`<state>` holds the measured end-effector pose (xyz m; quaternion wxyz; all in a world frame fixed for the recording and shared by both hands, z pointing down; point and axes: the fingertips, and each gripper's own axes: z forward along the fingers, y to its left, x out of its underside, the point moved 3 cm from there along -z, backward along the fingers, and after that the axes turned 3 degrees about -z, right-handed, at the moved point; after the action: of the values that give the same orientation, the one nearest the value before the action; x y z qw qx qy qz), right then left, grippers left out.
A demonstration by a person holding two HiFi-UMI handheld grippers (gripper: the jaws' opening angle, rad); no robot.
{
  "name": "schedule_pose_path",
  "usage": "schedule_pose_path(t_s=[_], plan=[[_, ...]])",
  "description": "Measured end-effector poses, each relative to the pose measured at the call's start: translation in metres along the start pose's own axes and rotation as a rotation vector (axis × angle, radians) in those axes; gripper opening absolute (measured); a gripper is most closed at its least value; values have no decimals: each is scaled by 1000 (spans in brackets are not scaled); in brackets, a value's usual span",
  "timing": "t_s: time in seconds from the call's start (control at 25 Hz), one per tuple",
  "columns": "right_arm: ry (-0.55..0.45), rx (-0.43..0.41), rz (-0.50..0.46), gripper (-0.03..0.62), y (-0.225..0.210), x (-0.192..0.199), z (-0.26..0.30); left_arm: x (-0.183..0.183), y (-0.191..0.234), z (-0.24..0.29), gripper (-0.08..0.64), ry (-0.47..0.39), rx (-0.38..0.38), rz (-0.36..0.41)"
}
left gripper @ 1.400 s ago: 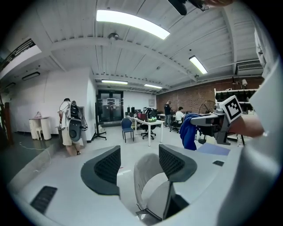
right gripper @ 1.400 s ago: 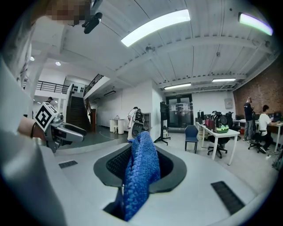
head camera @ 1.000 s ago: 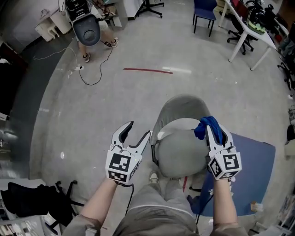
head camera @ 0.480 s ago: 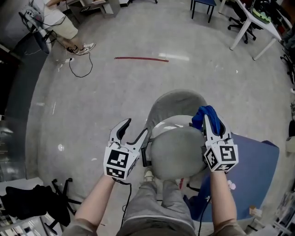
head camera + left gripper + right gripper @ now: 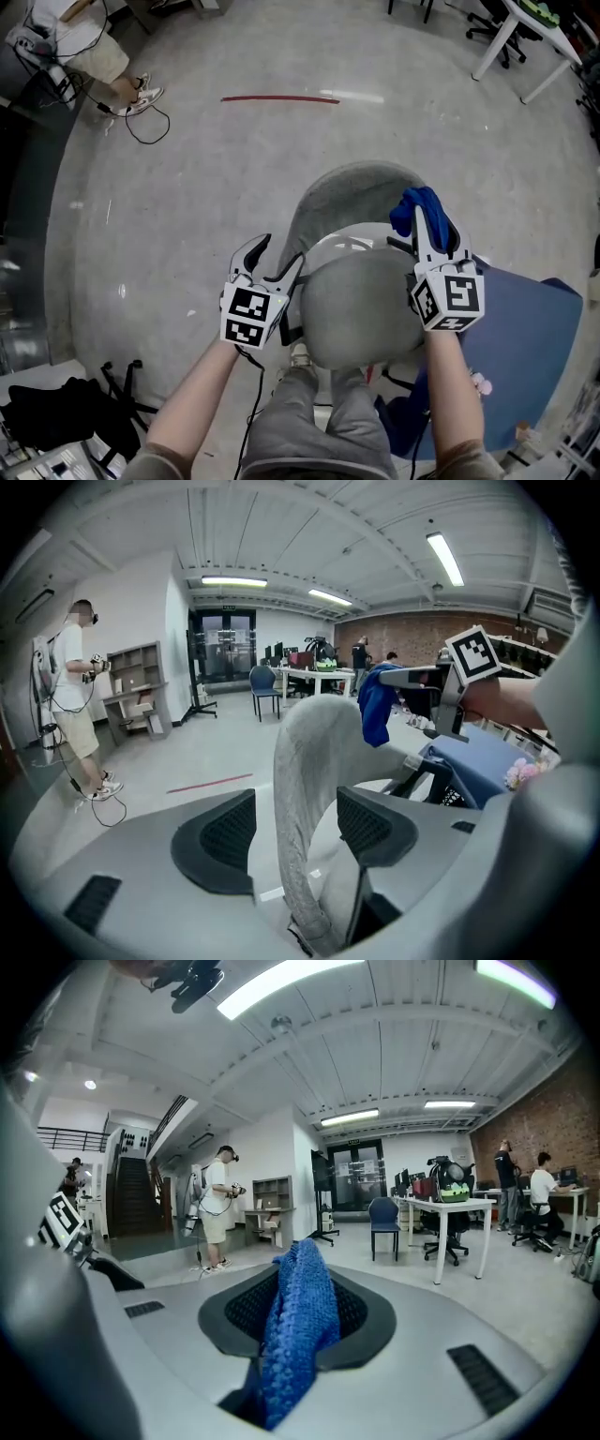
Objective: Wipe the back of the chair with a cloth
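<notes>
From above, the grey chair (image 5: 361,305) stands right in front of me, its curved padded back (image 5: 352,183) arching beyond the rounded top. My left gripper (image 5: 281,251) is open at the back's left edge. In the left gripper view that grey fabric edge (image 5: 305,799) stands between the two pads (image 5: 217,834) without either clamping it. My right gripper (image 5: 429,223) is at the chair's right side, shut on a blue cloth (image 5: 412,211). The cloth (image 5: 298,1326) hangs bunched between its jaws and shows as a blue fold (image 5: 378,700) from the left.
A blue mat (image 5: 525,319) lies on the floor right of the chair. A red strip (image 5: 279,97) marks the concrete ahead. A person (image 5: 89,52) stands at the far left by a cable. A white table (image 5: 525,42) is far right, black gear (image 5: 56,412) lower left.
My left gripper has closed in on the left edge of the chair back. My right gripper has kept the cloth at the right side. The head view has shifted, so the floor slides upward.
</notes>
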<state>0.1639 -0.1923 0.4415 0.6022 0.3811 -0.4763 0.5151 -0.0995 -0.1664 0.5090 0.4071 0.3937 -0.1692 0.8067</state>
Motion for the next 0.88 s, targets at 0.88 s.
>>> schedule_pose_path(t_s=[0.88], plan=[[-128, 186, 211, 114, -10, 35, 43, 93, 8, 77, 156, 195, 14, 26]])
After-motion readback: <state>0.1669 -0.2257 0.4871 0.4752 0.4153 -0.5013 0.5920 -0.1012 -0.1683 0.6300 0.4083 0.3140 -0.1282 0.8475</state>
